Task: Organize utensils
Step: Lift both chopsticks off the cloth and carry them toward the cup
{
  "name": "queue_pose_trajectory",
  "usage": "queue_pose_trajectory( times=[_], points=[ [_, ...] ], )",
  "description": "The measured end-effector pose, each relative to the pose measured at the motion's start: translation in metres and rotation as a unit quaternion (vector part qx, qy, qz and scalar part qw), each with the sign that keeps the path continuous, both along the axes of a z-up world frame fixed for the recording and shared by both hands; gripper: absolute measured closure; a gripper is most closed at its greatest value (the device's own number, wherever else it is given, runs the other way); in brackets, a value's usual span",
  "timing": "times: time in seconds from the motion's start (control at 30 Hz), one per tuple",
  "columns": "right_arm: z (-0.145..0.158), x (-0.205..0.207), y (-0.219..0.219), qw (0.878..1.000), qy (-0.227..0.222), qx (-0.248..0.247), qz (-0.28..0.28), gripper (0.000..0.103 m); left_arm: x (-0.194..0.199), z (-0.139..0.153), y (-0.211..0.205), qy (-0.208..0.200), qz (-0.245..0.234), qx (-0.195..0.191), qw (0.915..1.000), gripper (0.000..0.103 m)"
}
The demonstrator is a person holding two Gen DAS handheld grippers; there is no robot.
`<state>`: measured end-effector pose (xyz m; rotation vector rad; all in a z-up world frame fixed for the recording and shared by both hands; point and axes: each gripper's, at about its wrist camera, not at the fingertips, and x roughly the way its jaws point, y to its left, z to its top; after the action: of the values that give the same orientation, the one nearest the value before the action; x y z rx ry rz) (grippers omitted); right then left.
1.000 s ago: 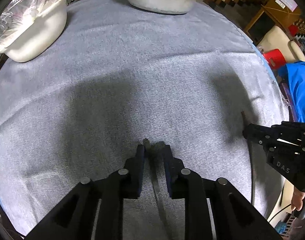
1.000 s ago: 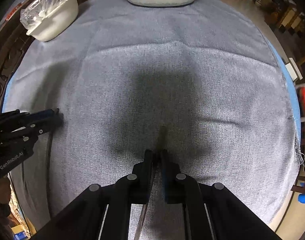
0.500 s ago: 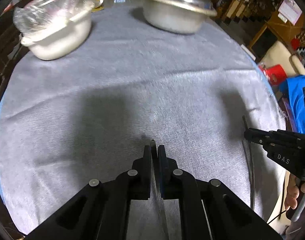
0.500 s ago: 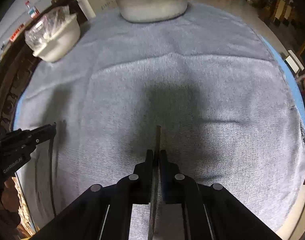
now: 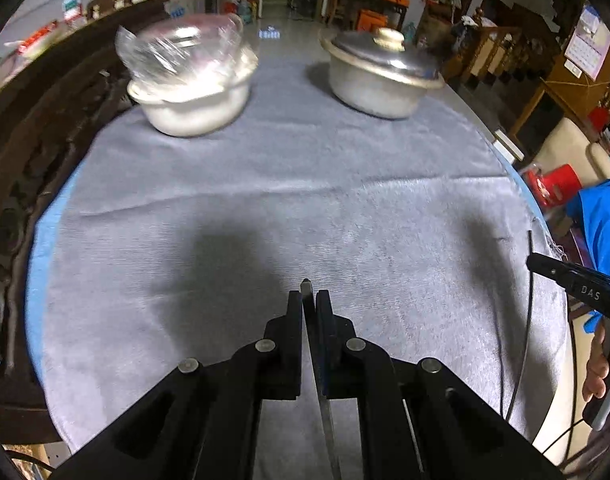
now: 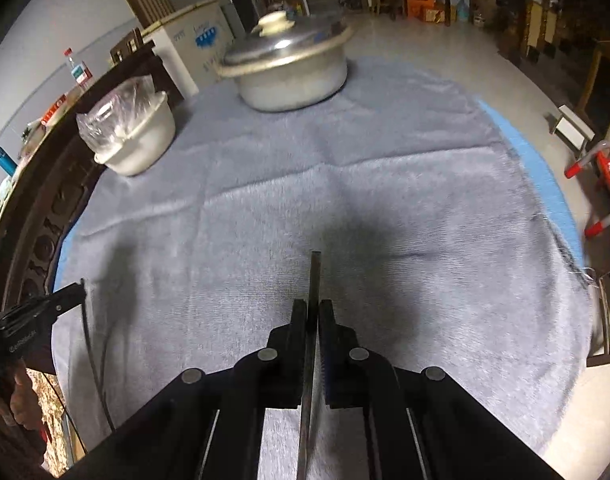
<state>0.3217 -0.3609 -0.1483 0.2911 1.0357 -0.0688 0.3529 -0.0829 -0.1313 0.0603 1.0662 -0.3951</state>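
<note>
Both claws — left gripper (image 5: pixel 309 304) and right gripper (image 6: pixel 313 312) — each clench a thin utensil (image 5: pixel 323 400) short of the lidded pot (image 5: pixel 379 76) — keep them level.

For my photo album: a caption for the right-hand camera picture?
Right gripper shut on a thin metal utensil above a grey tablecloth.

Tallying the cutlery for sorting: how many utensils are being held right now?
2. One thin metal utensil is clamped in the left gripper; another utensil is clamped in the right gripper. Their working ends are hidden, and others may lie out of view.
</note>
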Motion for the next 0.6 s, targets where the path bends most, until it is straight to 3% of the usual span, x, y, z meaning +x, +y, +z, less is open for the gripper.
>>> queue_pose_trajectory(
  times=[0.6],
  points=[
    [0.050,-0.082,0.019,0.997,-0.076,-0.027,-0.018,0.096,-0.090,0.074,0.050,-0.106,0.042,-0.019,0.9933,0.096]
  ],
)
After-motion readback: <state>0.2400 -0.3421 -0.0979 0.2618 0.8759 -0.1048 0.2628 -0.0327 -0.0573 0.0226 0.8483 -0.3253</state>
